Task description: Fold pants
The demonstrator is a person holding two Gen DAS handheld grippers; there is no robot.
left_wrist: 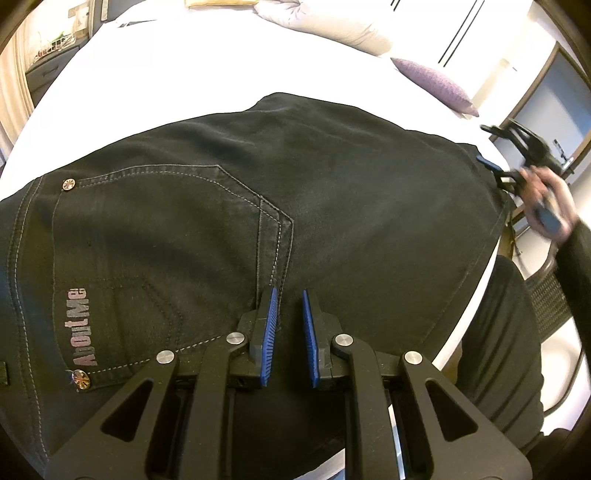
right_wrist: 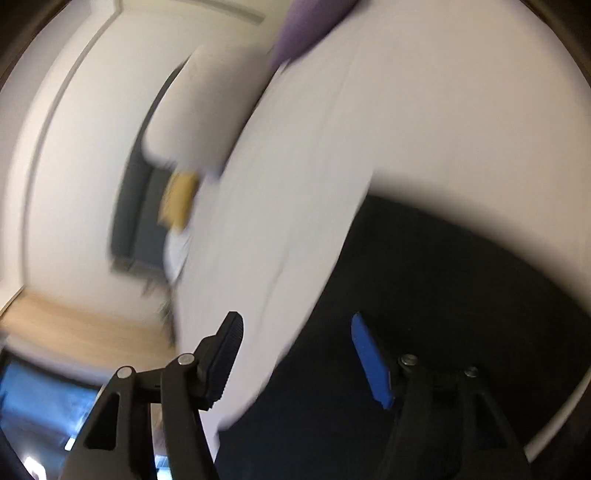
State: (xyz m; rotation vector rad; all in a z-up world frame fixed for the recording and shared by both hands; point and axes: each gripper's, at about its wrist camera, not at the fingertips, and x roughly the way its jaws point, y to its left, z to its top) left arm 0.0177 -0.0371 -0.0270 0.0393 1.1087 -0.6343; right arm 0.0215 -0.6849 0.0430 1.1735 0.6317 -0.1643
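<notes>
Black denim fills our near view: the pants (left_wrist: 295, 192) lie spread on the white bed (left_wrist: 192, 74), back pocket (left_wrist: 155, 240) up. Our left gripper (left_wrist: 288, 295) hangs over them by the pocket seam, jaws narrow with a slim gap, no cloth pinched that we can see. Out at the right edge of the pants, a hand (left_wrist: 550, 203) holds our right gripper (right_wrist: 295, 325), jaws wide and empty, its view blurred. Beyond lie a purple cushion (left_wrist: 436, 85) and a pale pillow (left_wrist: 332, 26)

White bed (left_wrist: 192, 74) — black pants (left_wrist: 332, 192) spread flat, purple pillow (left_wrist: 436, 85) at edge.
</notes>
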